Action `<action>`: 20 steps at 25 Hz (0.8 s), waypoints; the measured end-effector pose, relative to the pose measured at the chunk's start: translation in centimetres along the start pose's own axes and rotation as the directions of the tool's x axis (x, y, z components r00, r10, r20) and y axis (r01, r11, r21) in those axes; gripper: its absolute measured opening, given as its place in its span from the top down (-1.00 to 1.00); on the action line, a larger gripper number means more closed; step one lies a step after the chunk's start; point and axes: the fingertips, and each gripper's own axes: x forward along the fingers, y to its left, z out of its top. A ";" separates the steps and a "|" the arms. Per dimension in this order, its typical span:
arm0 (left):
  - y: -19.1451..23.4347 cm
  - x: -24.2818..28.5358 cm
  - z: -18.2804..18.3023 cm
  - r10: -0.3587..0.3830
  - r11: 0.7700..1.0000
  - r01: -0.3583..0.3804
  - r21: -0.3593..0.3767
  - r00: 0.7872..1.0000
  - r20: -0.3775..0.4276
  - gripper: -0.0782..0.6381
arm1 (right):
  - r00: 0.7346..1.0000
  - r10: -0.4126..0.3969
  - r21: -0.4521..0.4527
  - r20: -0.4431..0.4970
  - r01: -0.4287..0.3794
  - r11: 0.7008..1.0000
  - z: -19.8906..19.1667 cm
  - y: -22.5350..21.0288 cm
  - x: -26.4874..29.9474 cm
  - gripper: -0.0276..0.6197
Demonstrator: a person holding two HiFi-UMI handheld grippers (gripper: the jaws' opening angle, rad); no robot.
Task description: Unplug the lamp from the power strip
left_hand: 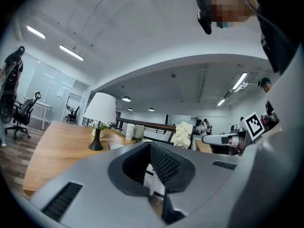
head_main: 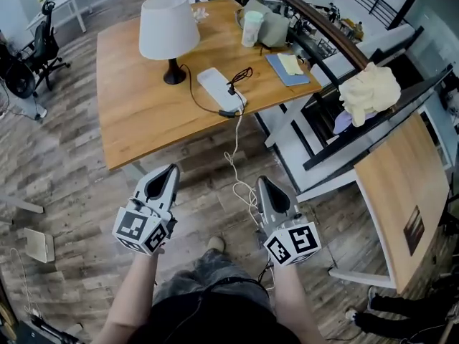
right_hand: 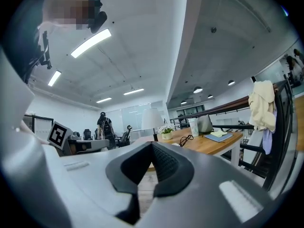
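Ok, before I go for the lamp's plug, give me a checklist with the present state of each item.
1. Cord from the lamp ends in a dark plug at the near end of the power strip, apparently seated: ok.
2. Empty left tool: ok, jaws together, nothing between them.
3. Empty right tool: ok, jaws together too.
4. Tools close to the plug: not ok, both hang over the floor, short of the table.
5. Plug's grip faces readable: cannot tell, too small.
6. Snag-free approach: not ok, a white cord dangles off the table edge between the tools.
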 end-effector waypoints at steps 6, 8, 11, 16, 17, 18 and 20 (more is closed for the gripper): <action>-0.2 2.7 0.3 0.019 0.999 -0.019 0.029 1.000 -0.003 0.79 | 0.999 0.039 -0.008 -0.011 -0.039 0.999 0.5 -2.6 2.0 0.90; -0.1 3.4 0.0 0.020 1.000 -0.020 0.024 1.000 -0.008 0.79 | 0.999 0.044 0.006 -0.006 -0.044 0.999 0.5 -3.1 2.6 0.90; 0.1 4.2 -0.4 0.026 0.999 -0.026 0.022 1.000 -0.016 0.79 | 0.998 0.058 0.011 -0.011 -0.058 0.998 0.2 -3.6 3.5 0.90; 1.5 6.7 -1.2 0.042 0.998 -0.041 0.039 0.998 -0.043 0.79 | 0.998 0.045 0.031 -0.031 -0.044 0.999 -0.8 -5.3 5.3 0.90; 1.8 7.3 -1.4 0.036 0.999 -0.034 0.039 0.998 -0.047 0.79 | 0.999 0.039 0.034 -0.036 -0.038 0.999 -1.0 -5.8 5.7 0.90; 2.1 8.1 -1.5 0.026 0.999 -0.024 0.042 0.998 -0.052 0.79 | 0.999 0.031 0.036 -0.041 -0.030 0.999 -1.1 -6.2 6.2 0.90; 2.7 9.9 -1.7 0.003 0.999 0.000 0.051 0.998 -0.060 0.79 | 0.999 0.016 0.036 -0.047 -0.014 0.999 -1.2 -7.2 7.5 0.89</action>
